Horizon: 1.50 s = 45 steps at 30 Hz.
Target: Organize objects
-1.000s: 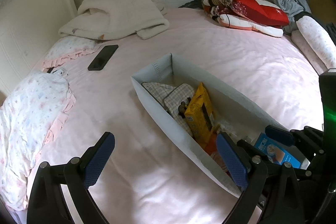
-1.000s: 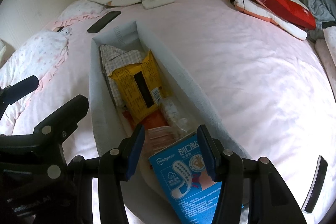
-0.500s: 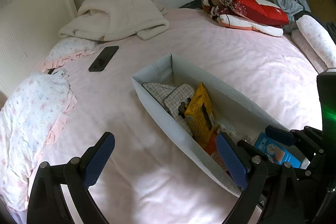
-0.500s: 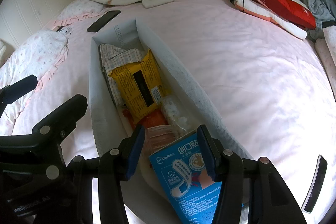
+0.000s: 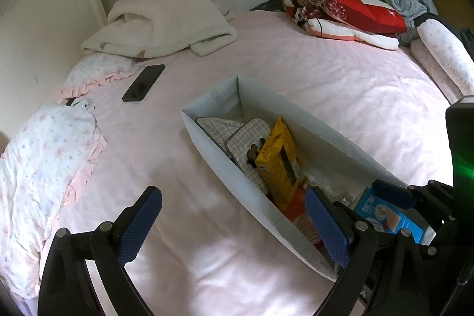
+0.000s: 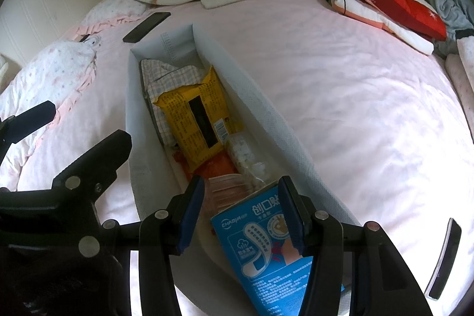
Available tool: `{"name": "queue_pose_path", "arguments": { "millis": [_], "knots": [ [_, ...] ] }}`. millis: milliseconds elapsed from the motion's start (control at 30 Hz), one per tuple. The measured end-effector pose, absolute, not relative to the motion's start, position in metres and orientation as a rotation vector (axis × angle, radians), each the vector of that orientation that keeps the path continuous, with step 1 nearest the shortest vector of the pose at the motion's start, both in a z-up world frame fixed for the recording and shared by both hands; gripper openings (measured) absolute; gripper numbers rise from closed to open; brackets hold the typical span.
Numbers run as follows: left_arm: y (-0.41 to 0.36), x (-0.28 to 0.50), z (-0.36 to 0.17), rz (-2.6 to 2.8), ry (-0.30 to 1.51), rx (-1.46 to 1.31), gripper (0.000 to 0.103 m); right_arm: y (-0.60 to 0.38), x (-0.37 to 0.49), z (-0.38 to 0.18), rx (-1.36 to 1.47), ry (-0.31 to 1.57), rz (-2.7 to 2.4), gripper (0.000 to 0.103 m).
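Observation:
A long grey fabric bin (image 5: 225, 168) (image 6: 266, 114) lies on the pink bed. It holds a checked pouch (image 6: 166, 76), a yellow snack packet (image 5: 278, 165) (image 6: 195, 120), a clear bottle (image 6: 246, 159), a red packet (image 6: 219, 168) and a blue plaster box (image 5: 388, 218) (image 6: 266, 250) at its near end. My right gripper (image 6: 241, 185) hangs over that end, jaws partly apart. The blue box runs under its right finger, and a gap shows at the left pad. My left gripper (image 5: 234, 197) stands wide open and empty over the sheet, beside the bin's left wall.
A black phone (image 5: 143, 83) lies beyond the bin, near a cream blanket (image 5: 160, 19). A floral pillow (image 5: 38, 162) is at the left and a red quilt (image 5: 349, 8) at the far right. A dark flat device (image 6: 444, 256) lies on the sheet right of the bin.

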<state>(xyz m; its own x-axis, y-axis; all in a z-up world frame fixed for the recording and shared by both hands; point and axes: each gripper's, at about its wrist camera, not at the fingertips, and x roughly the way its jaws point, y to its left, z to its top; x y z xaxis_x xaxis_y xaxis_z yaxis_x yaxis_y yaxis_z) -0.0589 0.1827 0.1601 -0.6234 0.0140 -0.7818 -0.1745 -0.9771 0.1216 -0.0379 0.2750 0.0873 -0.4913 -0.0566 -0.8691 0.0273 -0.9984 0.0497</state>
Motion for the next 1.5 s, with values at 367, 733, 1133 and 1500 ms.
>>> {"name": "queue_pose_path", "arguments": {
  "millis": [367,733,1133,1500],
  "knots": [
    [0.1820,-0.0608,0.1591,2.719,0.275,-1.324,0.098,0.2742,-0.0387,0.0883,1.555,-0.038,-2.670,0.053],
    [0.1824,-0.0610,0.1582,2.718,0.288,-1.318,0.098,0.2756,-0.0393,0.0888,1.555,-0.047,-2.668,0.053],
    [0.1821,-0.0615,0.1574,2.706,0.293,-1.322,0.098,0.2760,-0.0383,0.0890,1.554,-0.035,-2.671,0.053],
    [0.1845,-0.0621,0.1582,2.705,0.311,-1.311,0.098,0.2747,-0.0388,0.0886,1.560,-0.049,-2.672,0.053]
  ]
}}
